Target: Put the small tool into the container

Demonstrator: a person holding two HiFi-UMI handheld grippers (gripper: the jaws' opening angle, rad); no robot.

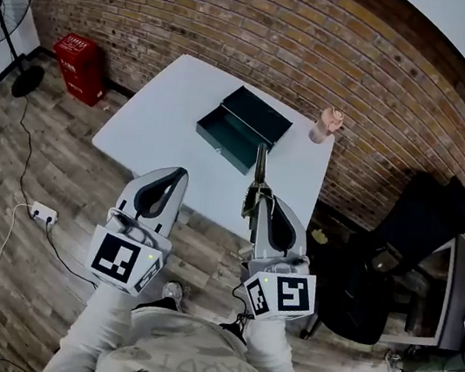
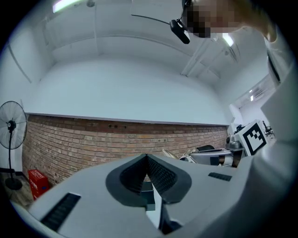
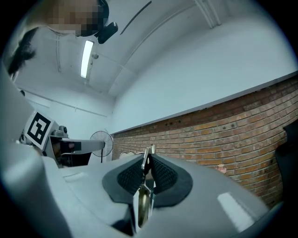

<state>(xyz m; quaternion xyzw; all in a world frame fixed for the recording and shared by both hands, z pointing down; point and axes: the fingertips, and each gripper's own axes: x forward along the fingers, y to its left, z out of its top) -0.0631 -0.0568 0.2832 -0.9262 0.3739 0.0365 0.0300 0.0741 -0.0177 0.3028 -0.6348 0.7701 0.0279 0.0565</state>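
Observation:
A small metal tool (image 1: pixel 259 169) sticks forward out of my right gripper (image 1: pixel 257 199), which is shut on it. In the right gripper view the tool (image 3: pixel 143 188) stands edge-on between the ribbed pads (image 3: pixel 164 175). The container, an open dark green metal box (image 1: pixel 243 125), sits on the white table (image 1: pixel 173 118) ahead of the tool's tip. My left gripper (image 1: pixel 174 176) is held beside the right one, over the floor short of the table's near edge. In the left gripper view the left gripper (image 2: pixel 146 159) has its pads meeting with nothing between them.
A pink cup (image 1: pixel 325 124) stands at the table's far right corner, against the brick wall. A red bin (image 1: pixel 80 67) and a standing fan (image 1: pixel 2 5) are to the left. A black chair (image 1: pixel 409 237) is to the right. A power strip (image 1: pixel 43 213) and cables lie on the wooden floor.

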